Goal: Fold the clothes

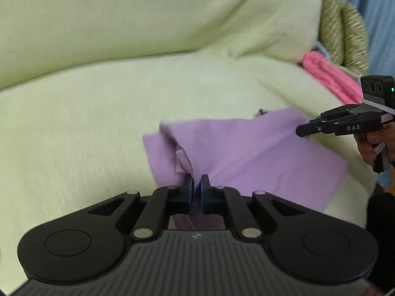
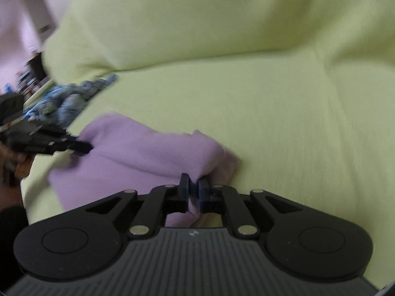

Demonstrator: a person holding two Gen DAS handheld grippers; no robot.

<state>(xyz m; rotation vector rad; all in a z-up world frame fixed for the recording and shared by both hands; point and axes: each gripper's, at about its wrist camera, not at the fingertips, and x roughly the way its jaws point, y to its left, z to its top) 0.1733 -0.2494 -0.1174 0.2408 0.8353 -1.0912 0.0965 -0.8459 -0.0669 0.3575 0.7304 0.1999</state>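
A lilac garment [image 1: 246, 148] lies folded on the pale green sofa seat [image 1: 74, 128], in the middle of the left wrist view and a little right of centre. In the right wrist view the same garment [image 2: 148, 153] sits in the lower left part of the frame.

The left gripper [image 1: 196, 185] has its jaws almost fully together, and a thin fold of the lilac cloth is pinched between the blue pads at the near edge of the garment. In the right wrist view this gripper [image 2: 84, 146] shows at the left edge, blurred, its tip over the far side of the garment.

The right gripper [image 2: 193, 185] has its jaws a small way apart, with lilac cloth between them; whether the pads press on the cloth is not clear, because the picture is blurred. In the left wrist view the right gripper [image 1: 302, 130] reaches in from the right edge, held by a hand [image 1: 370, 148], its tip at the upper right edge of the garment.

A pink cloth [image 1: 330, 74] and an olive patterned cushion [image 1: 345, 29] lie at the upper right. A blue patterned cloth [image 2: 71, 98] lies at the left of the right wrist view.
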